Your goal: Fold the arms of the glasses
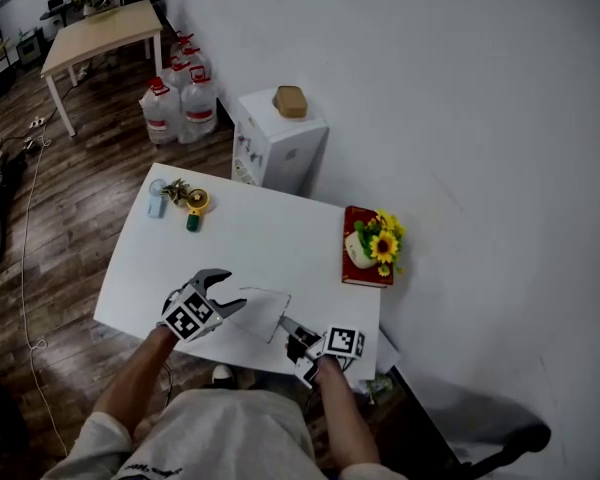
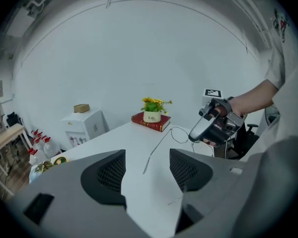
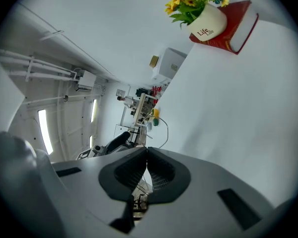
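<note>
On the white table [image 1: 150,268], near its front edge: one pair of thin wire glasses [image 2: 156,152], lying between the two grippers.
- Glasses: the lens end is at the tips of the right gripper [image 1: 290,326]. One arm is unfolded and runs out long and straight toward the left gripper [image 1: 230,293]. No view shows whether the frame rests on the table top or is raised off it.
- Right gripper: its jaws are pressed together on the wire frame. In the right gripper view a thin loop of wire shows just above the closed pads [image 3: 139,172].
- Left gripper: its jaws stand wide apart and hold nothing. In the left gripper view the bare table and the unfolded arm show in the gap between the jaws, beyond them and untouched. It sits just left of the glasses, tilted downward.
- Red book [image 1: 365,258]: at the table's right edge by the wall, with a white pot of yellow flowers [image 1: 375,240] on it.
- Keys and small items [image 1: 180,200]: at the far left corner of the table, well apart from the glasses.
- White cabinet [image 1: 275,143]: behind the table.
- Water bottles [image 1: 180,103]: on the wooden floor, left of the cabinet.
</note>
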`<state>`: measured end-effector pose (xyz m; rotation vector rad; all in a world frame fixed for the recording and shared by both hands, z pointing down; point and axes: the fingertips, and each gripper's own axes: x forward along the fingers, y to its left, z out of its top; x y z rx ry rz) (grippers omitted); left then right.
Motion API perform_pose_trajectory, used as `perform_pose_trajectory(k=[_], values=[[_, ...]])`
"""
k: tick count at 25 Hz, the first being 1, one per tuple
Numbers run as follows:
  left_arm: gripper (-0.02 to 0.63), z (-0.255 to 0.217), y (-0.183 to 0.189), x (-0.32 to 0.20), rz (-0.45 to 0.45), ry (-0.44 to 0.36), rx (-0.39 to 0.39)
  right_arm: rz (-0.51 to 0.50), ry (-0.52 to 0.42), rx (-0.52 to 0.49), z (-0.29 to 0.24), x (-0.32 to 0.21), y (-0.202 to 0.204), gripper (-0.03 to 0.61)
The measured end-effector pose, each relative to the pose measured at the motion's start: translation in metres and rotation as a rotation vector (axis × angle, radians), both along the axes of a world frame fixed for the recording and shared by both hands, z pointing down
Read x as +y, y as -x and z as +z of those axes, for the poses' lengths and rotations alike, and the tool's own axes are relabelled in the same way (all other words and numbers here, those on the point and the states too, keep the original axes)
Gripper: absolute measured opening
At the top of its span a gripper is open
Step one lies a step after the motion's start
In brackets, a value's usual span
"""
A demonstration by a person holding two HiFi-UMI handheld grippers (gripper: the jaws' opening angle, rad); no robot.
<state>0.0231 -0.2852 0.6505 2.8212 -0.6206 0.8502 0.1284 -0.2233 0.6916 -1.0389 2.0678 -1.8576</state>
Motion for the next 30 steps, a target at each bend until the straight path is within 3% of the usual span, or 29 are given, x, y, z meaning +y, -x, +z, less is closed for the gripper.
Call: perform_pose_trajectory(k=[5,11,17,20,24,27,30], values=[[0.201,0.013,-0.019,0.003,0.114,-0.054,-0.123,-0.010,-0.021,0.007,-0.011,0.004,0.006,0.009],[0.112,0.020,-0.029,0.009,0.184,-0.068,-0.221,-0.016,-0.028,0.010,-0.021,0.009,0.013,0.009],[0.050,0.014,-0.032,0.016,0.222,-0.094,-0.237,-0.002,-0.019,0.008,-0.028,0.004,0.019,0.009],[0.041,0.013,-0.033,0.022,0.235,-0.089,-0.239,-0.017,-0.064,0.024,-0.032,-0.003,0.020,0.009],[0.028,0.012,-0.031,0.027,0.207,-0.062,-0.261,0.025,0.027,-0.006,-0.034,-0.001,0.027,0.009],[0.018,0.011,-0.028,0.027,0.149,-0.027,-0.276,0.005,-0.067,0.010,-0.038,-0.013,0.031,0.009],[0.015,0.006,-0.026,0.024,0.078,-0.013,-0.270,0.026,-0.101,0.002,-0.043,-0.021,0.034,0.009]])
